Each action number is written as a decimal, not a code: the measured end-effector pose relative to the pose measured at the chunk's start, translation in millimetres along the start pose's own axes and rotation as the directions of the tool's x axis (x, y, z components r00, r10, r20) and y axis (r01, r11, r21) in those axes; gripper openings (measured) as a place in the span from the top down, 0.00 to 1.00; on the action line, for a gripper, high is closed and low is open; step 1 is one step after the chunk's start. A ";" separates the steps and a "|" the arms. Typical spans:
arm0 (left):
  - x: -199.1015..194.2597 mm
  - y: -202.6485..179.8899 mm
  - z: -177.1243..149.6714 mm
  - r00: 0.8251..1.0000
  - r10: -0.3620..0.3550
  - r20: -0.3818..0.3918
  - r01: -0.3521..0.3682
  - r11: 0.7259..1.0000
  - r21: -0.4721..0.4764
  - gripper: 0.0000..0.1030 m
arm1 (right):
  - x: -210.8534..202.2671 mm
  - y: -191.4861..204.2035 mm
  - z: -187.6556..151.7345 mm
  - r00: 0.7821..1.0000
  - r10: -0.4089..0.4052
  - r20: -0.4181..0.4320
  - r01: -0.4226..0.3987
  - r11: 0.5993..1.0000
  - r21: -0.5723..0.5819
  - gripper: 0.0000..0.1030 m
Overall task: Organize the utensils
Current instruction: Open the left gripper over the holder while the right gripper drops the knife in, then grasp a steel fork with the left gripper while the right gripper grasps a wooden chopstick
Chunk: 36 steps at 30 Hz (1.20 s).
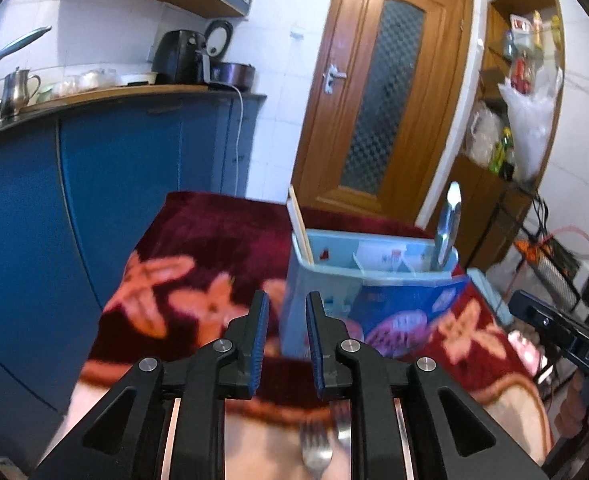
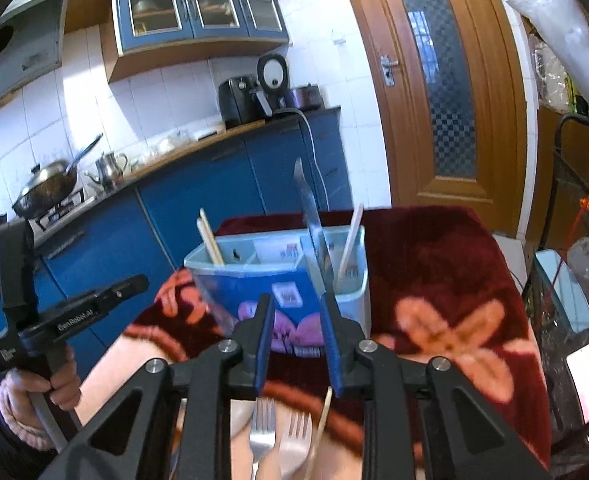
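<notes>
Progress, judged from both wrist views: partly done. The light-blue divided caddy (image 2: 350, 300) stands upright on the dark red floral cloth (image 2: 446, 264), at 12 o'clock from both grippers. Already inside it: a knife (image 2: 308, 204), blade up, near the centre divider; a pale stick, perhaps a chopstick (image 2: 352, 236), in the right-hand compartment; a wooden pair of chopsticks (image 2: 210, 240) leaning in the left-hand compartment. In the left wrist view the knife (image 1: 448, 228) sits at the caddy's (image 1: 322, 292) 2 o'clock corner.

Left to do: two forks (image 2: 262, 436) lie side by side on the cloth at 6 o'clock, tines toward the caddy, with a thin pale stick just right of them. Something round and pale lies under the left fork; cannot identify it. The forks (image 1: 314, 448) show in the left view too.

Left gripper (image 1: 287, 308): jaws parted by a moderate gap, nothing between them, touching nothing.

Right gripper (image 2: 297, 312): jaws likewise parted, empty, above the forks and aimed at the caddy.
</notes>
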State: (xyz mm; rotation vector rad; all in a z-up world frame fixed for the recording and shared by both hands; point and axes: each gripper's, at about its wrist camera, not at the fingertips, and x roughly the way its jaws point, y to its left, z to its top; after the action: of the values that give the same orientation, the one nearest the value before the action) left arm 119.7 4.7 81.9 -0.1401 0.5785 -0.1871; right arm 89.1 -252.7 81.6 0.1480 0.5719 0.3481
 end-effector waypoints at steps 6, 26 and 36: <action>-4.2 1.0 -17.0 0.993 0.002 -0.116 0.001 1.000 0.027 0.80 | 2.9 2.4 -17.6 0.994 -0.019 -0.104 0.018 1.000 -0.006 0.74; 21.1 -3.0 -60.8 0.917 -0.061 -0.393 0.081 0.996 0.033 0.80 | 21.6 -11.2 -67.4 0.922 -0.036 -0.386 0.057 0.997 0.044 0.74; 32.1 -7.2 -81.8 0.849 -0.097 -0.520 0.123 0.992 0.016 0.80 | 34.1 -10.8 -78.1 0.866 -0.042 -0.499 0.058 0.998 0.018 0.74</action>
State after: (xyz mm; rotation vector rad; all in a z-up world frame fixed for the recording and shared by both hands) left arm 99.7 -15.6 -1.6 -0.0736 1.1081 -0.3569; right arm 75.8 -247.2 -3.1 0.0725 1.0953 0.3266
